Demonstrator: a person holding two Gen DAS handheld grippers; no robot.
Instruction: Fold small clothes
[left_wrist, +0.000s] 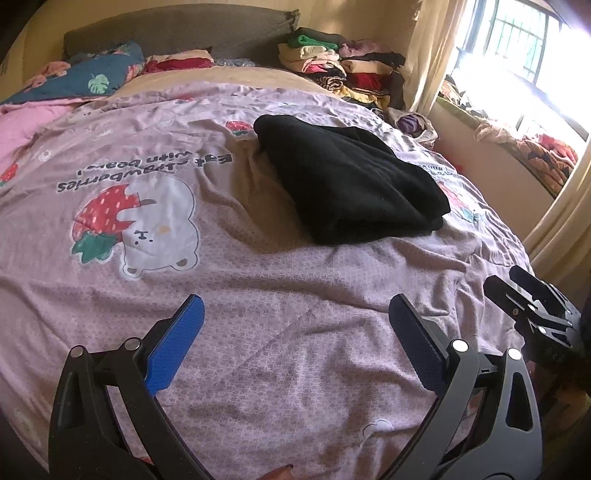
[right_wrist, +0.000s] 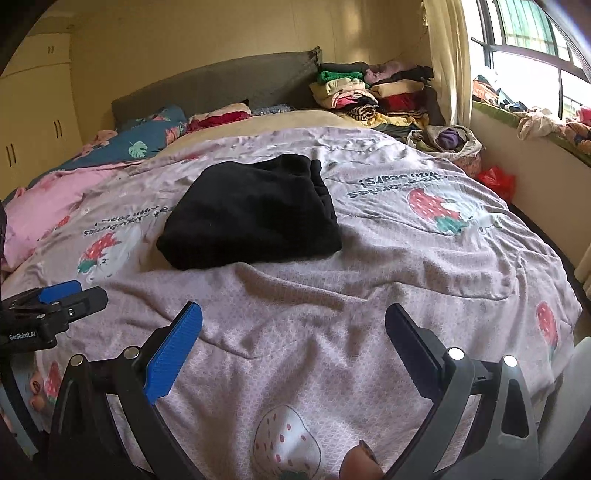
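Note:
A black garment (left_wrist: 347, 181) lies folded into a compact bundle on the mauve strawberry-print bedspread (left_wrist: 280, 332); it also shows in the right wrist view (right_wrist: 251, 218). My left gripper (left_wrist: 295, 314) is open and empty, low over the bedspread, well short of the garment. My right gripper (right_wrist: 293, 321) is open and empty too, also near the front of the bed. The right gripper shows at the right edge of the left wrist view (left_wrist: 532, 306), and the left gripper at the left edge of the right wrist view (right_wrist: 55, 299).
A stack of folded clothes (right_wrist: 373, 92) sits at the far right by the headboard (right_wrist: 221, 85). Pillows and a pink quilt (right_wrist: 48, 199) lie at the far left. A bag of clothes (right_wrist: 447, 142) and a window ledge with clothes (right_wrist: 535, 122) are on the right.

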